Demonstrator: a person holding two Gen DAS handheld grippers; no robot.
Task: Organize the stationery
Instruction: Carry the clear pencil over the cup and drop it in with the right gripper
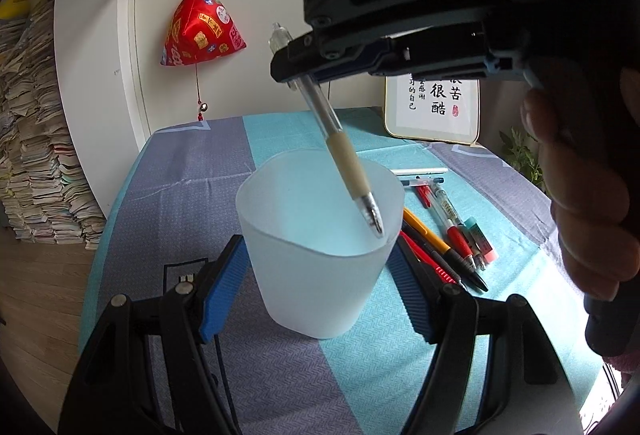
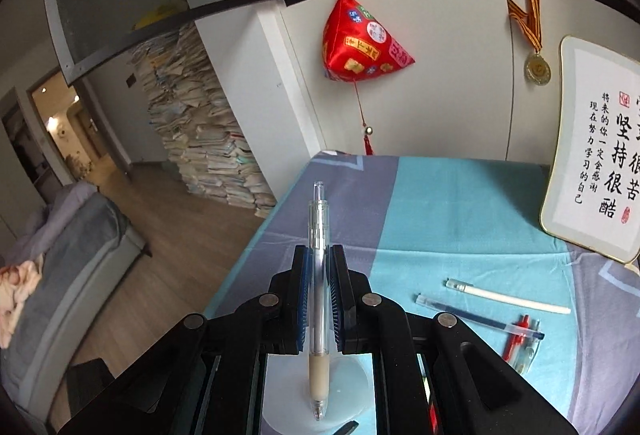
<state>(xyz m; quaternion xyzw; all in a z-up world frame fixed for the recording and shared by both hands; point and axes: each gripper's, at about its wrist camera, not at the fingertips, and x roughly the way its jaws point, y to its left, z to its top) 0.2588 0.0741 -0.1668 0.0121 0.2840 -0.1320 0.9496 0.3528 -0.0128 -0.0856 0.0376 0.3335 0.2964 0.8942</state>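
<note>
A frosted white cup (image 1: 320,259) stands on the cloth-covered table, and my left gripper (image 1: 320,275) is shut on its sides. Above it my right gripper (image 1: 298,69) is shut on a clear pen with a beige grip (image 1: 348,171). The pen hangs tilted, its tip just over the cup's rim on the right side. From the right wrist the same pen (image 2: 318,275) runs upright between the blue pads of the right gripper (image 2: 319,267), with the cup (image 2: 356,375) below it. Several loose pens (image 1: 444,231) lie right of the cup.
A white pen (image 2: 508,297), a blue pen (image 2: 476,317) and a red pen (image 2: 518,339) lie on the cloth. A framed calligraphy board (image 2: 596,155) leans at the back right. A red pouch (image 1: 200,27) hangs on the wall. Paper stacks (image 1: 36,139) stand past the table's left edge.
</note>
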